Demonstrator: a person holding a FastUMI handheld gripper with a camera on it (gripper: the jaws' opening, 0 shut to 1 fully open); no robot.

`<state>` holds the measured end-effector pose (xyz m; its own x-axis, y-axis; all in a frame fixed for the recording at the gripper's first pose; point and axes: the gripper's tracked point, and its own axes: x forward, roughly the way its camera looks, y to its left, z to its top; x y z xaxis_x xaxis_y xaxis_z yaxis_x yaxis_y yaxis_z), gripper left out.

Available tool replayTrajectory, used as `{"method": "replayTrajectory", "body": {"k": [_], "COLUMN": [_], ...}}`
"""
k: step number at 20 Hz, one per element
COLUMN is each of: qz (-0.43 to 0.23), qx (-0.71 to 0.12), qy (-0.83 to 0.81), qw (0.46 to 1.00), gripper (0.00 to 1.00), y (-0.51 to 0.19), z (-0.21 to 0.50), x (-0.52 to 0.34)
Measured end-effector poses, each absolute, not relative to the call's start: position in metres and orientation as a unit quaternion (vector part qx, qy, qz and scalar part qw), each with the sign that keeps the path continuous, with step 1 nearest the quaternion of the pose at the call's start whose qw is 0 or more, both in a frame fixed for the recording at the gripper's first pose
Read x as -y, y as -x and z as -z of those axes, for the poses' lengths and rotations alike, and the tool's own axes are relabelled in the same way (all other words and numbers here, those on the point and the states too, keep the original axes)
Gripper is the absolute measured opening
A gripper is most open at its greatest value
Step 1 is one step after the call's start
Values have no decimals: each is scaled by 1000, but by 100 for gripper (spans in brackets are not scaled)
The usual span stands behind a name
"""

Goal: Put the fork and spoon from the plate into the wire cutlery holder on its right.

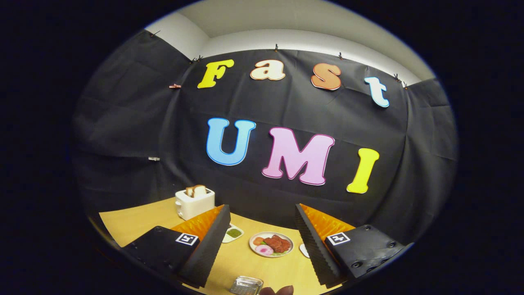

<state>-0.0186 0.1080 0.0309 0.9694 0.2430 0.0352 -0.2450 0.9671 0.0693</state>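
Observation:
My gripper [262,209] is open, held high above the wooden table [135,225], with nothing between its fingers. Between and beyond the fingers sits a round plate [257,248] with slices of meat, a pink piece and some greens on it. Closer to me, low between the fingers, is a silver wire mesh holder [245,285], seen partly. No cutlery can be made out on the plate from here.
A white toaster [195,203] with two bread slices stands at the back left. A small white dish of green stuff [233,233] lies beside the left finger. A small white object [303,250] peeks out by the right finger. A person's fingertips [278,291] show next to the holder.

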Motion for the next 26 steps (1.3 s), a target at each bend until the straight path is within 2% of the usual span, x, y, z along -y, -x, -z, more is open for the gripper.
{"method": "replayTrajectory", "body": {"k": [4, 7, 10, 21, 23, 26], "qz": [-221, -290, -323, -298, -284, -253], "qx": [-49, -135, -231, -460, -493, -548], "qy": [-30, -46, -78, -71, -72, -77], "qw": [973, 946, 914, 833, 819, 794], "gripper": [98, 98, 98, 95, 92, 92], "y": [31, 49, 63, 86, 91, 101], "z": [-22, 3, 35, 194, 219, 257], "x": [-180, -233, -281, -397, -410, -423]}}
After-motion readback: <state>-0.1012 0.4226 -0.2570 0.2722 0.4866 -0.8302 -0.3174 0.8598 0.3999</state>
